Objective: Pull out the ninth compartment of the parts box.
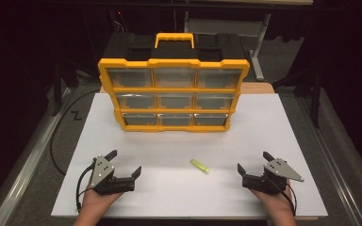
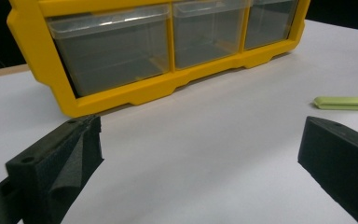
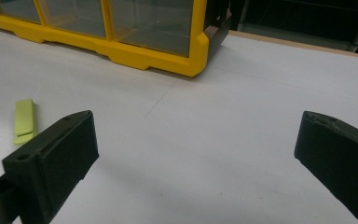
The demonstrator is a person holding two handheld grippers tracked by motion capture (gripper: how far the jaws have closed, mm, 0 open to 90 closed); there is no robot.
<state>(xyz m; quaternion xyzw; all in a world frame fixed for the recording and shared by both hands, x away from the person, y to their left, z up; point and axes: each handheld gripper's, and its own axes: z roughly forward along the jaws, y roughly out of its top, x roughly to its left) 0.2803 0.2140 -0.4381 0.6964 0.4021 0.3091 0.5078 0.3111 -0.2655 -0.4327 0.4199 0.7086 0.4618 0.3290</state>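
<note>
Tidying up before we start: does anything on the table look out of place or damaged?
Only the small yellow-green piece lies loose on the white table, outside the drawer organizer. All drawers look shut; nothing looks spilled or broken.

One yellow drawer cabinet (image 1: 173,94) with nine drawers, one green piece (image 1: 199,165), two tongs

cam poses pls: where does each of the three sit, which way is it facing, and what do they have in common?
High view: above the person's side, facing forward and down on the white table; hands, left tongs and right tongs show.
Left gripper view: on the left tongs, low, facing the yellow drawer cabinet; both black jaws show, wide apart.
Right gripper view: on the right tongs, facing the cabinet's corner; both jaws show, wide apart.
Shared: cabinet and the small green piece.
</note>
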